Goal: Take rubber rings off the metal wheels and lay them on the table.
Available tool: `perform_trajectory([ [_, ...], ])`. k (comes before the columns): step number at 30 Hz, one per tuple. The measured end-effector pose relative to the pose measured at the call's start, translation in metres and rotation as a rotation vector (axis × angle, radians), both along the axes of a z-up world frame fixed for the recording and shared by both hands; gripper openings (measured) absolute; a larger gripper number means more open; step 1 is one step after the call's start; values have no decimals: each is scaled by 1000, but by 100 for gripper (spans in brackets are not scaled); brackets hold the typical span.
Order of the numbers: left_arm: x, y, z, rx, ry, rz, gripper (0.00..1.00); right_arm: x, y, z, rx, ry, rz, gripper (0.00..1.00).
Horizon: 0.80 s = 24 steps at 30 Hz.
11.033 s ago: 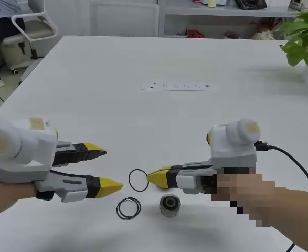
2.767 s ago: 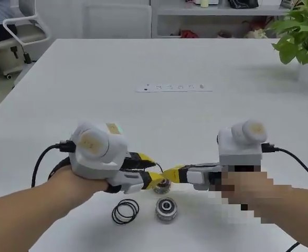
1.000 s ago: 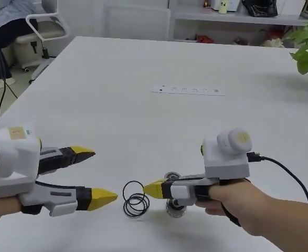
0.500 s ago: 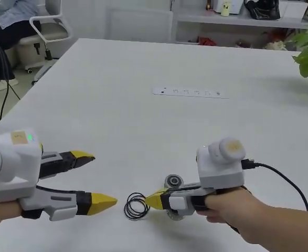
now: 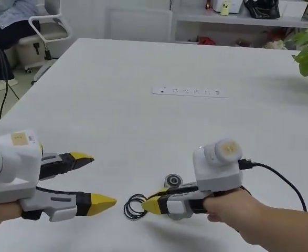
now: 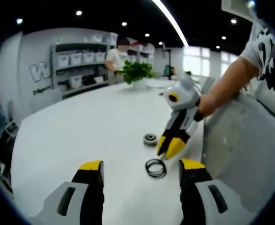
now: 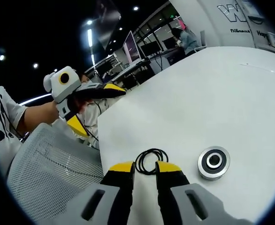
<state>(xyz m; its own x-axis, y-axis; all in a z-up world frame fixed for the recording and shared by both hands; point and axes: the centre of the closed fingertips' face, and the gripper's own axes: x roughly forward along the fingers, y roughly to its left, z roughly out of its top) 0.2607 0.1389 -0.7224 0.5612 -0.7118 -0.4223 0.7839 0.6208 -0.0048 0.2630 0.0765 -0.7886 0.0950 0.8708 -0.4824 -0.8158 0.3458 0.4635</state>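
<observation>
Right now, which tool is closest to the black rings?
The right tool: its yellow tips sit right at the rings. The left tool hangs wide open, off to one side.

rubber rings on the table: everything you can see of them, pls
The rubber rings are thin black loops overlapped in one small loose heap; their count is unclear. They lie flat on the white table, apart from the metal wheel beside them. The right hand-held gripper has its yellow tips, narrowly apart, at the heap's edge; contact cannot be told. The left hand-held gripper is open, clear of them.
</observation>
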Motion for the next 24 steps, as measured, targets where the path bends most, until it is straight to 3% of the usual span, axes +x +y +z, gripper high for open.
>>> perform_trajectory([
  [12,4,0,4,-2,-8,-1,66,4,-4,18,22,-42,2,26],
  [24,6,0,10,-4,-16,1,67,21,-22,56,101,-92,-59,32],
])
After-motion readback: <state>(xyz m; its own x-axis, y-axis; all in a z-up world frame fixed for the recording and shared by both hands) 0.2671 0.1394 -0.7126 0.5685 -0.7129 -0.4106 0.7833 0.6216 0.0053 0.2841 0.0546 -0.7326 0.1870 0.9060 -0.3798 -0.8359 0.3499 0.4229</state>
